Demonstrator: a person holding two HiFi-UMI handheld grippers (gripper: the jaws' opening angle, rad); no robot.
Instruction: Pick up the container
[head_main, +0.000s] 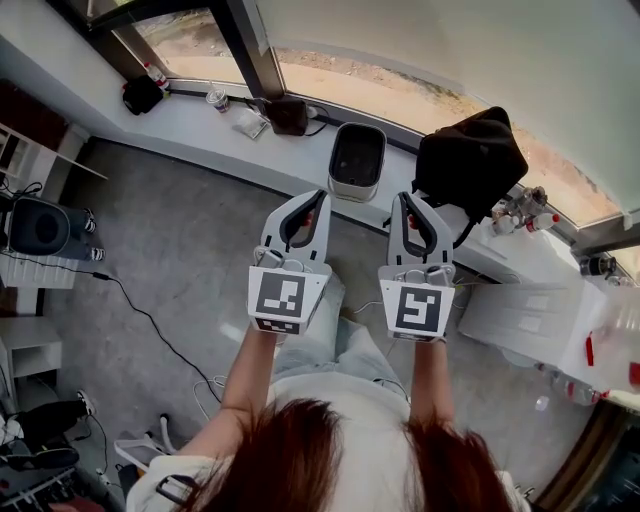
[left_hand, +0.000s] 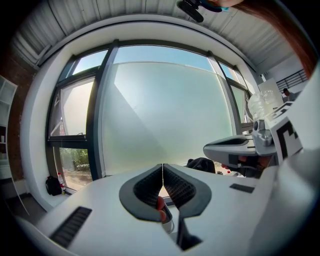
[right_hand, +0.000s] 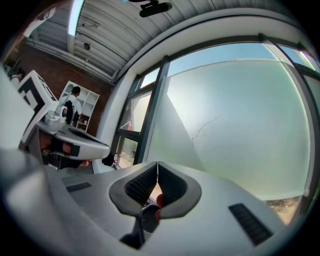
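Both grippers are closed, jaws together with nothing between them. My left gripper (head_main: 314, 196) and right gripper (head_main: 404, 198) are held side by side, pointing toward the window sill (head_main: 190, 125). One container (head_main: 354, 190) sits on that sill, ahead of the two gripper tips and roughly between them, apart from both. It is a white tub with rounded corners and a dark inside, upright with its open mouth facing up. Its long axis runs away from me, across the sill toward the window glass. A black bag (head_main: 470, 160) stands near it on my right; a lidded cup (head_main: 217, 98) is well off to my left, its print too small to read. The left cube (head_main: 283, 298) and right cube (head_main: 418, 308) carry black-and-white square markers only.
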